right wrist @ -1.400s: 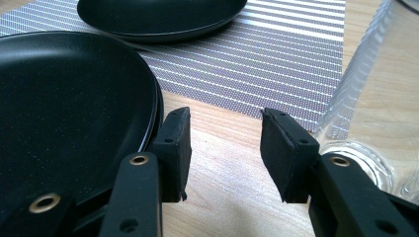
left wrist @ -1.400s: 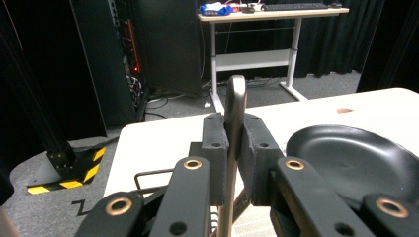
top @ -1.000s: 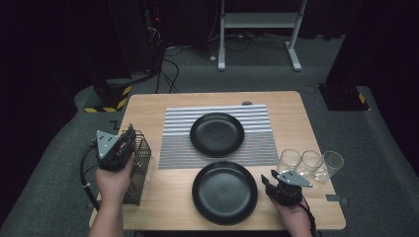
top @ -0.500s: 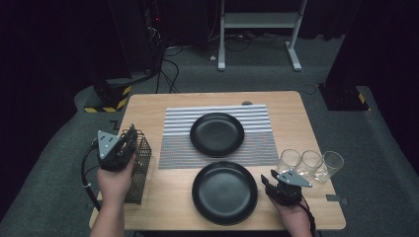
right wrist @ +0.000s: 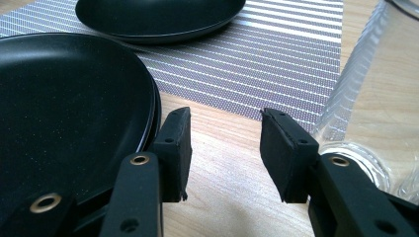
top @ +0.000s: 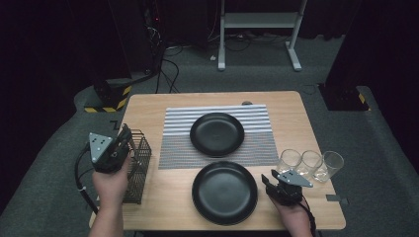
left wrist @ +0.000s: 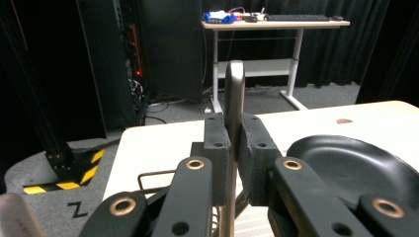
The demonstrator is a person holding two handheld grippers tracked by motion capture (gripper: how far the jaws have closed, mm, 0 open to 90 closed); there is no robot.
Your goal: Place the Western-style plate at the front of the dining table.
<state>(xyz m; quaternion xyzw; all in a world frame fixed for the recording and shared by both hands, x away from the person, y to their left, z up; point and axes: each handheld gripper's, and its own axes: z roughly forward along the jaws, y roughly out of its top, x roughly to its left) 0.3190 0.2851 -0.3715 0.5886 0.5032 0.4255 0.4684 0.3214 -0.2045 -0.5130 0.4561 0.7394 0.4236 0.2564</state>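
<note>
Wooden worktop (top: 148, 106) fills mid-frame in the high view; at lower left the left gripper (top: 122, 139) hovers over a wire basket (top: 140, 163), and at lower right the right gripper (top: 267, 181) rests beside the near black plate (top: 225, 191). Left gripper view: fingers (left wrist: 216, 148) clamp an upright metal utensil handle (left wrist: 234, 94) at centre. Right gripper view: fingers (right wrist: 178, 143) stand half open on nothing, between plate (right wrist: 74, 113) and glass (right wrist: 365, 98).

Two black plates (top: 217, 134), a grey-and-white striped placemat (top: 257, 114), a black wire basket (top: 138, 168).
</note>
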